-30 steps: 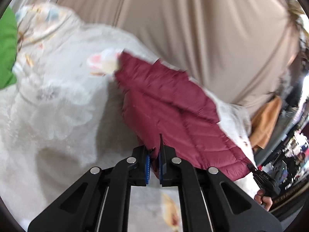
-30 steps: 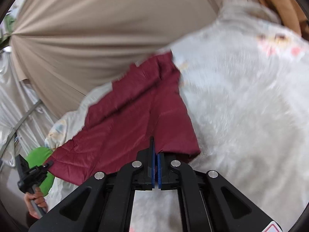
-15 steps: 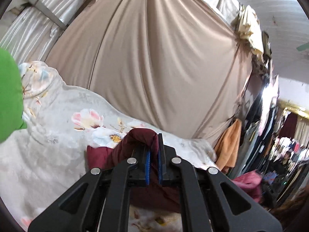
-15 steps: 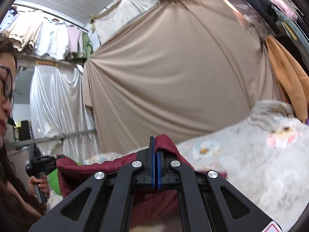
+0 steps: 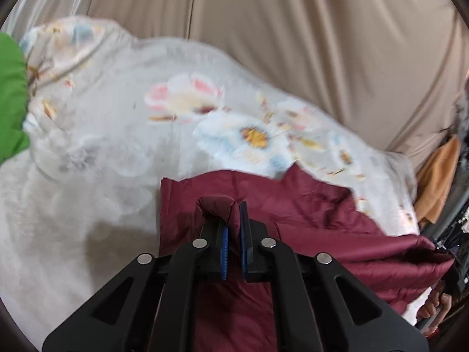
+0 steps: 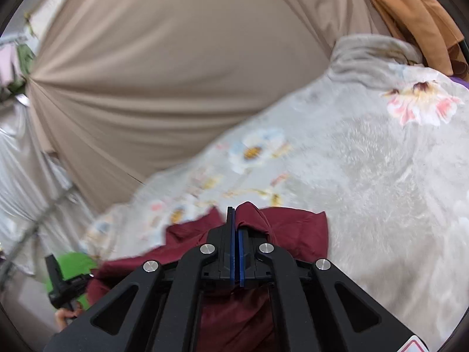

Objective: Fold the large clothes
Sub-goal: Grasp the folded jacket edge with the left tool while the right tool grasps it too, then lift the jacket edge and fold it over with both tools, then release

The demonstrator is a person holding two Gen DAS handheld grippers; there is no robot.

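The left gripper (image 5: 233,228) and right gripper (image 6: 235,228) each have jaws clenched on the maroon quilted puffer jacket (image 5: 322,214), which lies at 6 o'clock on the grey floral fleece blanket (image 5: 117,135).

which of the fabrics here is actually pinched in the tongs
The maroon quilted jacket: both tongs, left and right, are shut on its edge. The floral blanket lies beneath it and the beige curtain hangs behind, ungripped.
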